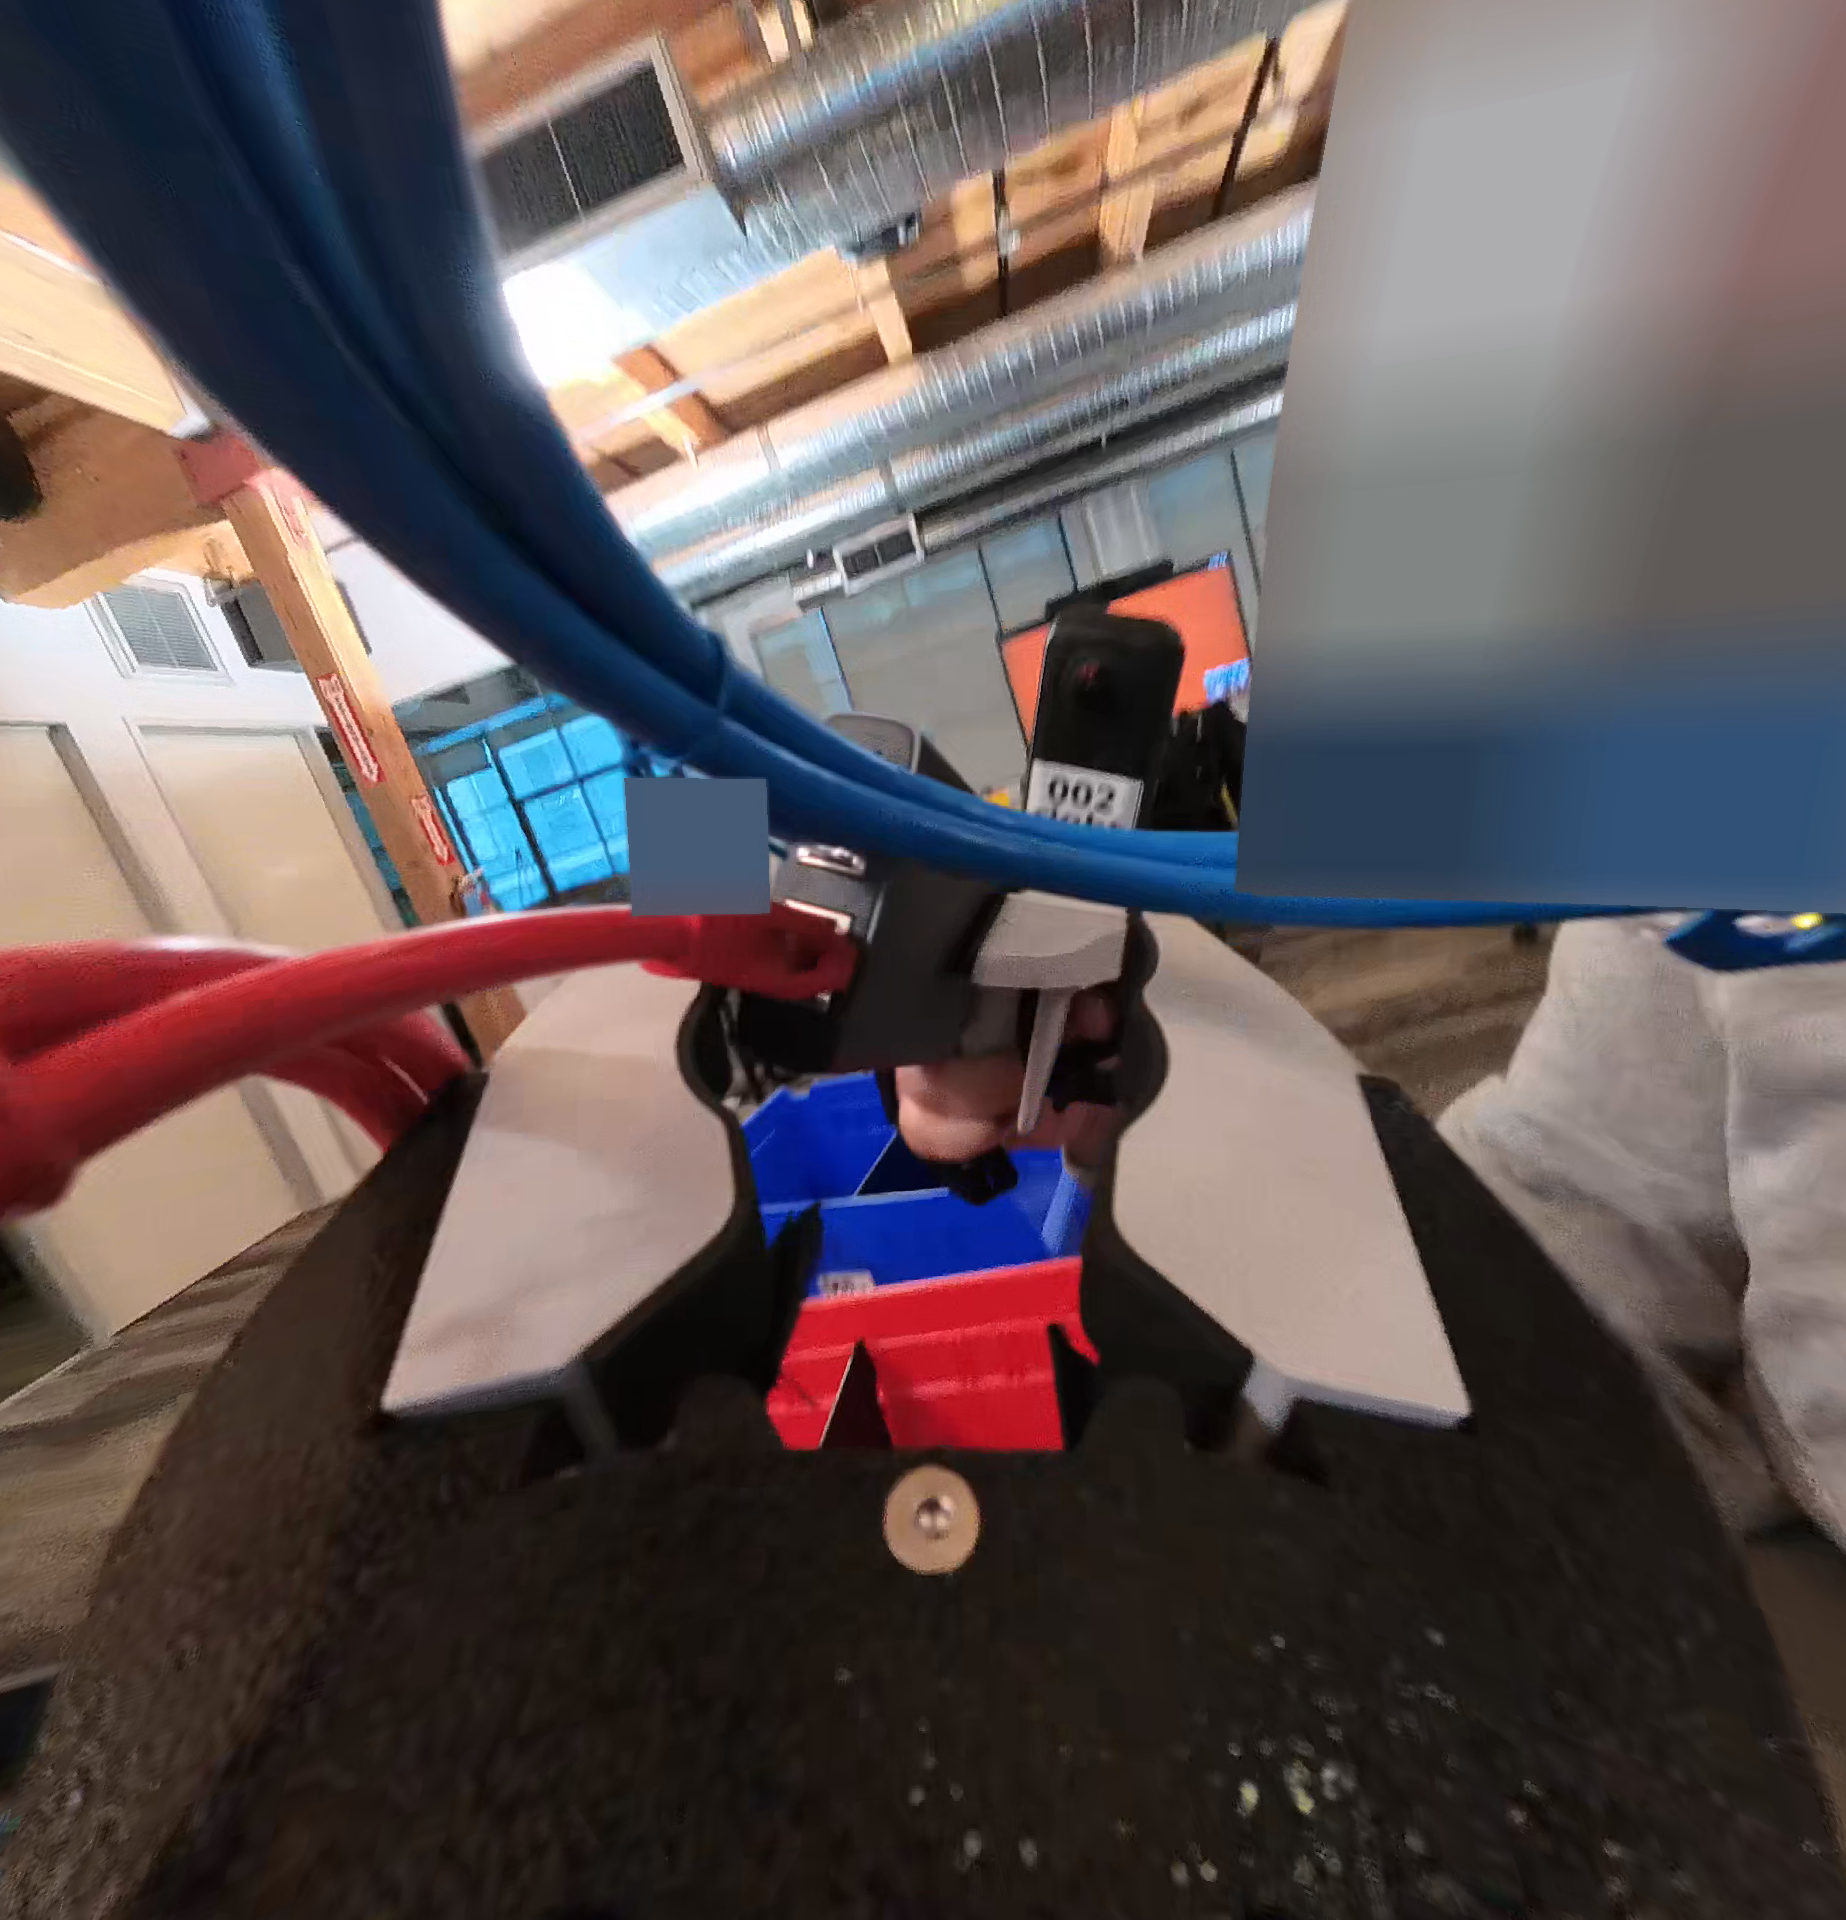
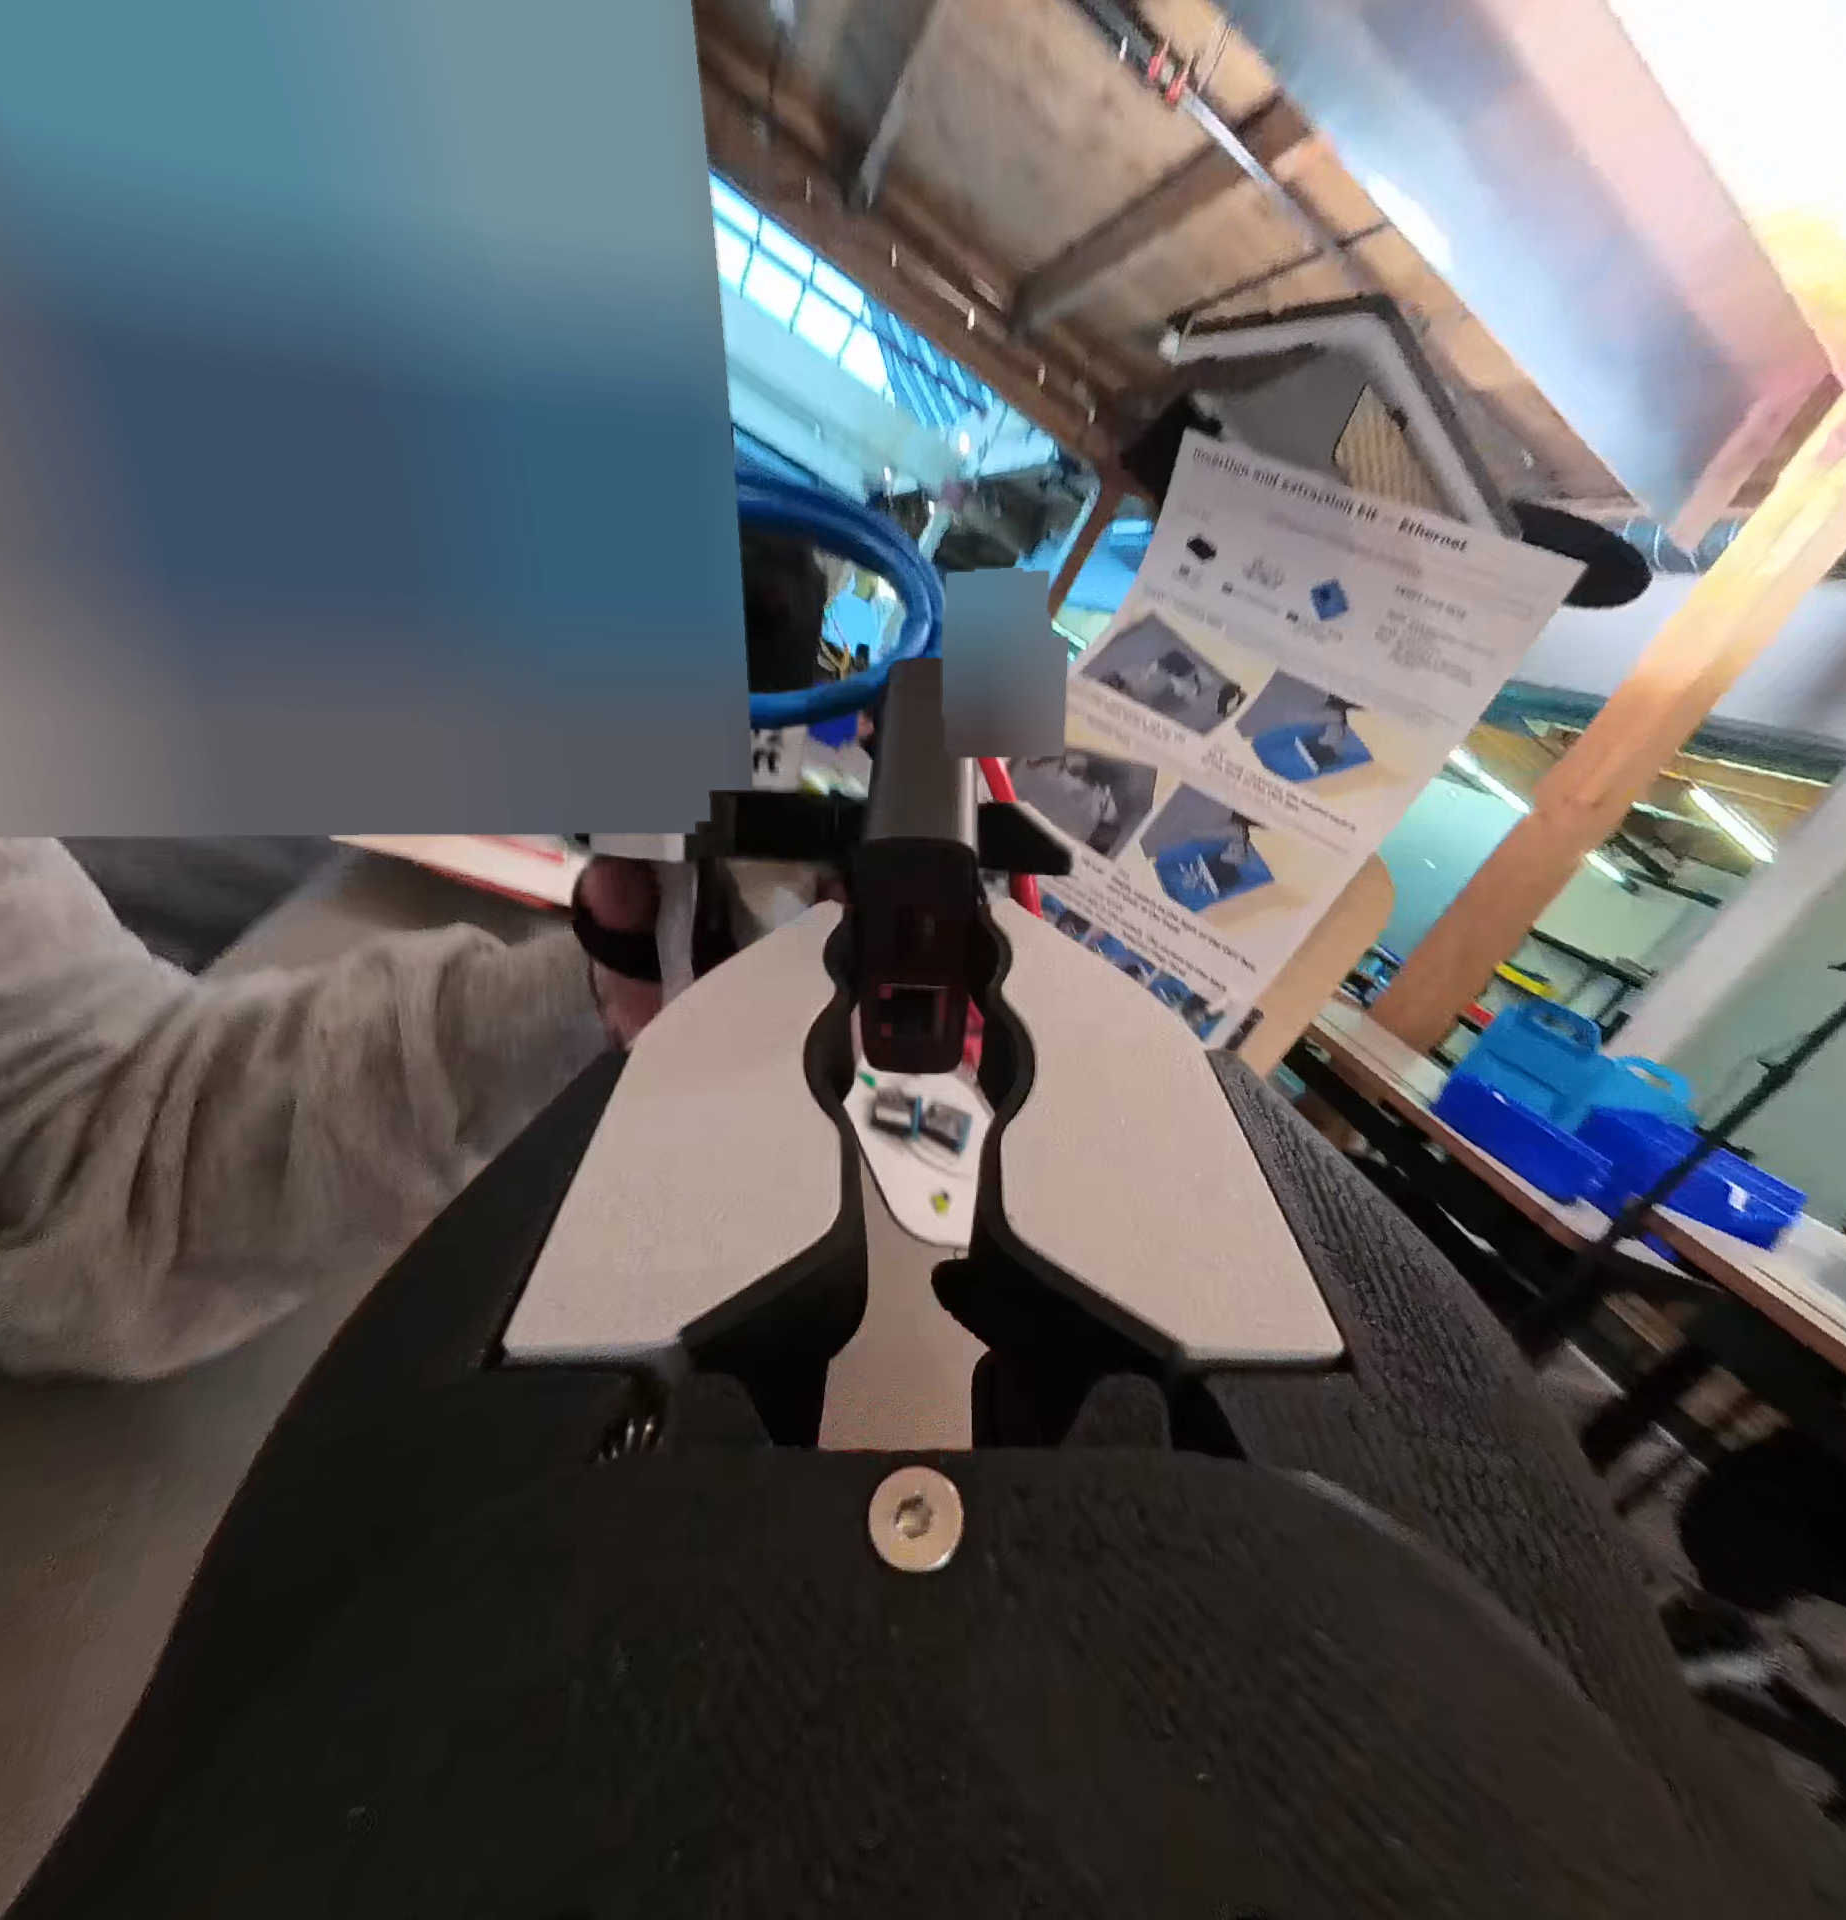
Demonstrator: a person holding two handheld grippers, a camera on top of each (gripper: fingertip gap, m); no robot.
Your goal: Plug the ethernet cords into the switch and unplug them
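Note:
My right gripper (image 2: 914, 966) is shut on a dark grey adapter (image 2: 914, 997), whose port faces the camera. In the left wrist view the adapter (image 1: 898, 966) sits between my left gripper's wide-apart fingertips, with the right gripper (image 1: 1044, 966) and a hand on it. A red cable (image 1: 327, 997) runs in from the left, and its plug (image 1: 773, 951) sits in the adapter. My left gripper (image 1: 924, 1029) is open, its tips on either side of the adapter. A bundle of blue cables (image 1: 483, 520) hangs across the top.
A blue bin (image 1: 898, 1226) and a red bin (image 1: 940, 1351) show below through the left jaws. A person's grey sleeve (image 2: 223, 1091) is at the left. A printed sheet (image 2: 1293, 707) hangs behind; more blue bins (image 2: 1584, 1122) stand on a table at the right. A wooden post (image 1: 316, 644) is at the left. The tips of both grippers are at nearly the same place.

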